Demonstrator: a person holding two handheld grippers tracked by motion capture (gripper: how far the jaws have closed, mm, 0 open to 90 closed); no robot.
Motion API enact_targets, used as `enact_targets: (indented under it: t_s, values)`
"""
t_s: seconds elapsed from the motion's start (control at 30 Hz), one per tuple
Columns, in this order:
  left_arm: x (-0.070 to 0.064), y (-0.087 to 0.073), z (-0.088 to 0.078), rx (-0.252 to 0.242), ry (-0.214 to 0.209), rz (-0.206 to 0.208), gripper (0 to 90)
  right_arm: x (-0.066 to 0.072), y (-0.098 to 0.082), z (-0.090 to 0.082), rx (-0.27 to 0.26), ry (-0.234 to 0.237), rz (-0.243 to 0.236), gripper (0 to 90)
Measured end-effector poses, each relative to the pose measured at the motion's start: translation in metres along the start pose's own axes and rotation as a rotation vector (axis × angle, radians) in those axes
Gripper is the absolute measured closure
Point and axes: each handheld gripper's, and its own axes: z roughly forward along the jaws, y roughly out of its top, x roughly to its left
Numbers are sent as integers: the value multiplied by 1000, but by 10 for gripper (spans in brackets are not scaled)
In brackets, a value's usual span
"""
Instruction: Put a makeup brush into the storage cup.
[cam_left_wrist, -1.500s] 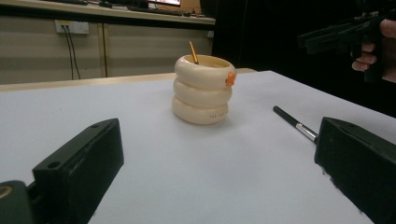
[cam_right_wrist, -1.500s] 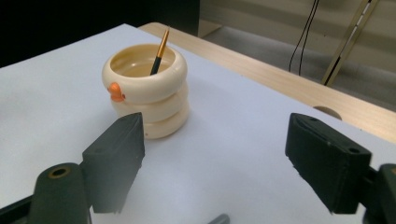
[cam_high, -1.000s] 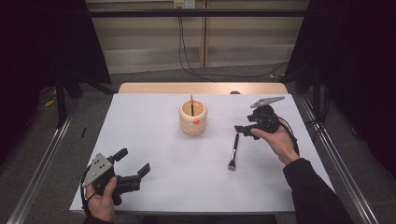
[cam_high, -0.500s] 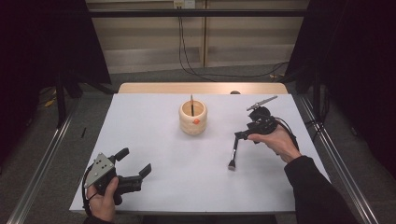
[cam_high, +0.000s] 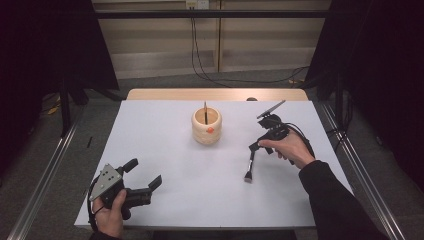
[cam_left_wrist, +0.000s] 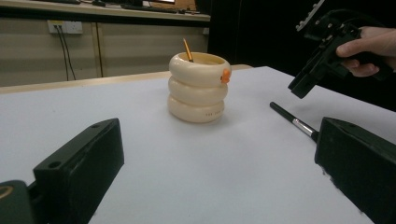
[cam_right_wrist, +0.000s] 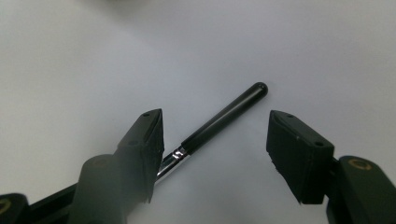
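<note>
Right gripper view: right gripper (cam_right_wrist: 215, 128) fingers apart, just been closing, straddling brush (cam_right_wrist: 224, 114) handle for pickup; left gripper (cam_high: 142, 181) fingers apart, idle.

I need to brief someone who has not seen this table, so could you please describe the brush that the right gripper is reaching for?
On the white table, look right of the cream ringed pot. The slim black-handled brush with a silver ferrule lies flat there, its handle between the right gripper's fingers. Unlike the pencil standing in the pot, it lies on the table.
</note>
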Motion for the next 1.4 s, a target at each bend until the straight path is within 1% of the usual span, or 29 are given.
enact_targets:
  t_s: [0.07, 0.1, 0.17, 0.2, 0.27, 0.33, 0.37, 0.4, 0.43, 0.47, 0.5, 0.53, 0.57, 0.6, 0.63, 0.67, 0.7, 0.73, 0.77, 0.8, 0.87, 1.0, 1.03, 1.07, 1.1, 1.17, 1.2, 1.3, 1.4]
  values:
    - [0, 0, 0, 3, 1, 3, 13, -3, 2, 3, 17, -2, 2, 404]
    - [0, 0, 0, 3, 0, 3, 13, -3, 2, 4, 36, -10, 13, 413]
    - [0, 0, 0, 3, 0, 6, 13, -5, 3, 6, 48, -7, 20, 428]
    - [1, 0, 0, 6, -1, 10, 12, -4, 4, 6, 70, -7, 30, 436]
    - [1, 0, 0, 4, 2, 8, 12, -6, 4, 10, 79, -13, 39, 454]
    - [0, 0, 0, 8, 5, 9, 12, -6, 4, 12, 99, -14, 52, 464]
    - [0, 0, 0, 9, 7, 11, 12, -6, 5, 14, 93, -17, 44, 468]
    - [0, 0, 0, 7, 6, 8, 11, -6, 5, 15, 99, -21, 59, 469]
    - [0, 0, 0, 7, 6, 6, 9, -6, 5, 17, 102, -21, 49, 471]
    - [0, 0, 0, 7, 7, 6, 9, -5, 6, 17, 111, -23, 53, 472]
    - [1, 0, 0, 11, 8, 12, 9, -5, 6, 18, 119, -24, 60, 476]
    - [1, 0, 0, 12, 7, 12, 9, -6, 6, 20, 113, -15, 54, 481]
    - [1, 0, 0, 9, 3, 9, 9, -6, 6, 21, 115, -17, 62, 486]
    - [1, 0, 0, 8, 8, 9, 9, -6, 6, 22, 123, -23, 74, 490]
    - [0, 0, 0, 7, 8, 7, 9, -7, 6, 23, 119, -18, 65, 492]
    - [0, 0, 0, 8, 8, 10, 9, -6, 7, 23, 137, -24, 74, 492]
    - [1, 0, 0, 8, 8, 9, 9, -6, 7, 25, 129, -25, 64, 493]
    - [1, 0, 0, 4, 4, 6, 9, -4, 8, 24, 141, -31, 72, 496]
    - [1, 0, 0, 5, 3, 9, 9, -3, 7, 25, 132, -23, 73, 503]
    - [1, 0, 0, 7, 2, 13, 9, -2, 8, 25, 139, -26, 75, 509]
    - [0, 0, 0, 6, 8, 8, 9, -1, 8, 27, 143, -27, 79, 522]
    - [1, 0, 0, 5, 2, 8, 8, -1, 8, 31, 167, -29, 86, 533]
    - [1, 0, 0, 6, 2, 8, 8, -2, 8, 32, 160, -26, 79, 537]
    - [1, -1, 0, 5, -2, 1, 9, -1, 8, 32, 168, -32, 85, 543]
    - [1, -1, 0, 7, 3, 3, 9, 0, 8, 32, 172, -39, 85, 550]
    - [0, -1, 0, 3, 1, 0, 9, 0, 7, 33, 175, -34, 78, 556]
    - [1, 0, 0, 3, 3, 6, 9, 0, 7, 33, 177, -33, 81, 556]
    - [0, -1, 1, 5, 7, 5, 9, 1, 7, 37, 184, -34, 86, 555]
    - [1, -1, 0, 4, 0, 3, 9, 1, 6, 39, 192, -37, 82, 581]
